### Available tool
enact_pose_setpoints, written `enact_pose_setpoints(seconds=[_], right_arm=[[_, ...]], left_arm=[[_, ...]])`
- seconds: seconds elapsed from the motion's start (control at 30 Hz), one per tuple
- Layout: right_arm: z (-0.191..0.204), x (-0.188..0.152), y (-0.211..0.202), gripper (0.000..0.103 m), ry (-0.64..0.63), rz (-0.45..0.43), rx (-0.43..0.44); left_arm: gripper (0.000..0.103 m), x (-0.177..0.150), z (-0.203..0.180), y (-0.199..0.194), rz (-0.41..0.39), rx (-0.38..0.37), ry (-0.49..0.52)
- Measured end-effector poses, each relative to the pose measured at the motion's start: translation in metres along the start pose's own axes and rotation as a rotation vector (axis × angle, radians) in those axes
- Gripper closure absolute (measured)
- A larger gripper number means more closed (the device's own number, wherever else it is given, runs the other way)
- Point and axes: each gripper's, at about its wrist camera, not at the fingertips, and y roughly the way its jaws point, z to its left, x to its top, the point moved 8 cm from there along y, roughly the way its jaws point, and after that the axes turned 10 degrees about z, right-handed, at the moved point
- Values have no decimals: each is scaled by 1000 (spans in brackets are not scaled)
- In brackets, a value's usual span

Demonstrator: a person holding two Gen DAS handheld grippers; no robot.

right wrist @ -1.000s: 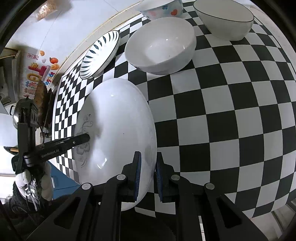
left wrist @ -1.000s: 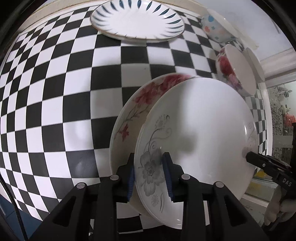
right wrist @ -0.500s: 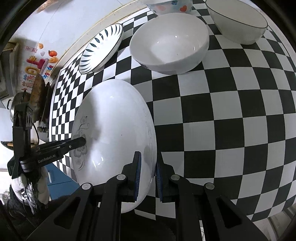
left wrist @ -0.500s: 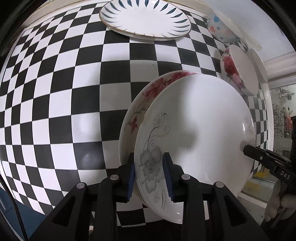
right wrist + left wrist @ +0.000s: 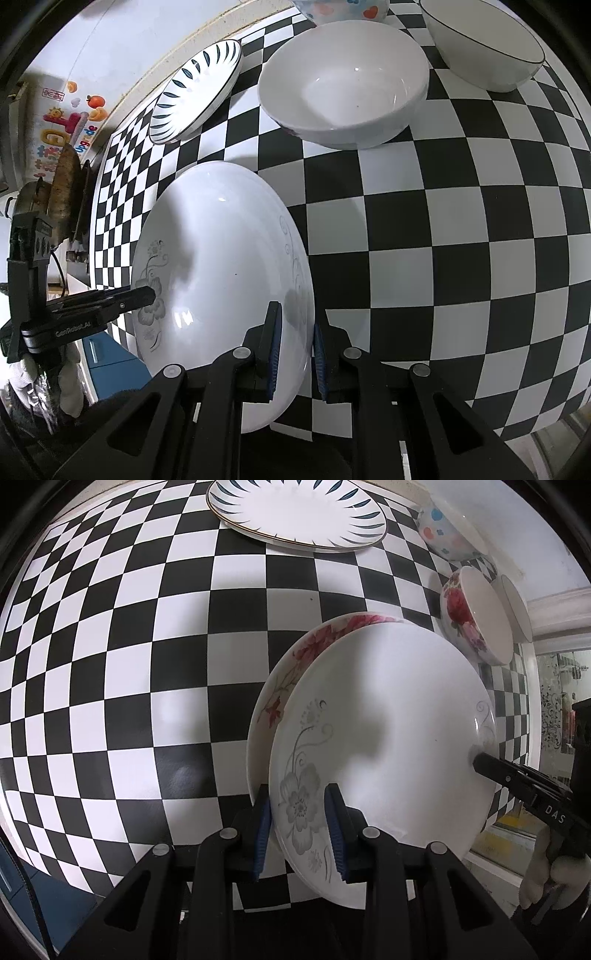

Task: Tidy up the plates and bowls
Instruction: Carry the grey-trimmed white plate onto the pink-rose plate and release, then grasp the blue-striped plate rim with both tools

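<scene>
Lowered nearer the red-flowered plate (image 5: 291, 672), grey-flowered plate (image 5: 380, 738) stays pinched by left tongs (image 5: 301, 825) and right tongs (image 5: 295, 350).

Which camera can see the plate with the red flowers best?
The left wrist view: the red-flower plate peeks out from behind the grey-flower plate, showing its rim and red blossoms. In the right wrist view the grey-flower plate hides it completely.
</scene>
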Motion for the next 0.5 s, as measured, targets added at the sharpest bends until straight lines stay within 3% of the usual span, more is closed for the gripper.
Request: enact_pose_setpoints(seconds=[0.5], right_arm=[[0, 2, 0, 86, 18, -12, -7]], left_arm=[[77, -2, 4, -16, 5, -17, 14]])
